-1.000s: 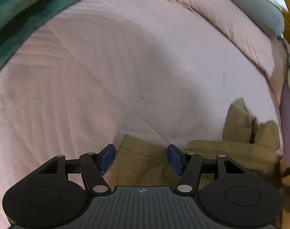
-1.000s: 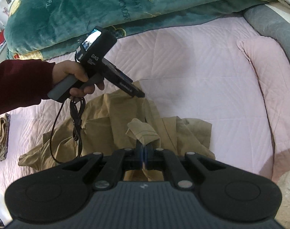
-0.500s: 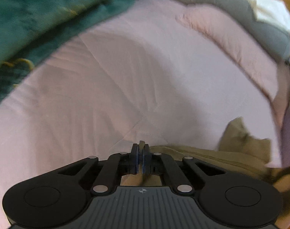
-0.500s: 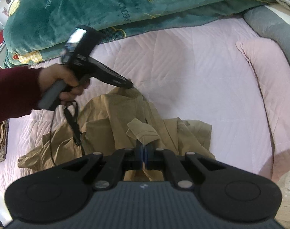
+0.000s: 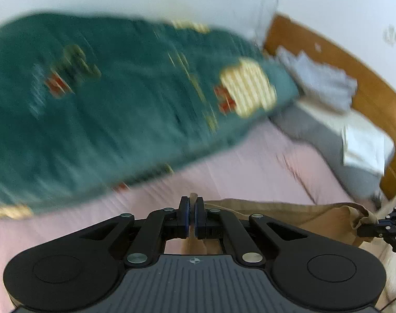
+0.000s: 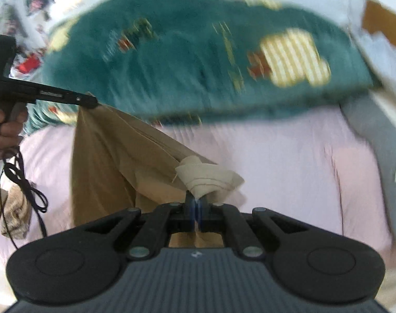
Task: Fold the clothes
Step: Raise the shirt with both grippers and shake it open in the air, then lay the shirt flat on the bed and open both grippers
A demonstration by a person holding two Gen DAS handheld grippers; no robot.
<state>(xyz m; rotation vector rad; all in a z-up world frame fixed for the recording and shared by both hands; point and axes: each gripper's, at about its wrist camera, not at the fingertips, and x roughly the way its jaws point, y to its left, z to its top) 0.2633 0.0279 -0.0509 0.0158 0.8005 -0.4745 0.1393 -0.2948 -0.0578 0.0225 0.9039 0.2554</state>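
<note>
garment lifted for folding: no fold made yet

the left claw [image 5: 192,217] and the right claw [image 6: 196,215] are each clamped on an edge of the tan garment [image 6: 106,161], which hangs above the pink quilted bedsheet [image 6: 289,161]. all folds remain. cloth: thin, smooth woven, seamed. at 12 o'clock lies a plush teal blanket [image 6: 198,60].

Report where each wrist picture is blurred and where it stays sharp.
Left wrist view: the green blanket is streaked by motion blur, and the left gripper, shut on the tan garment, is crisp. Right wrist view: the blanket and pink sheet are smeared, and the right gripper and the cloth it pinches are sharp. Both views bend straight edges, fisheye style.
</note>
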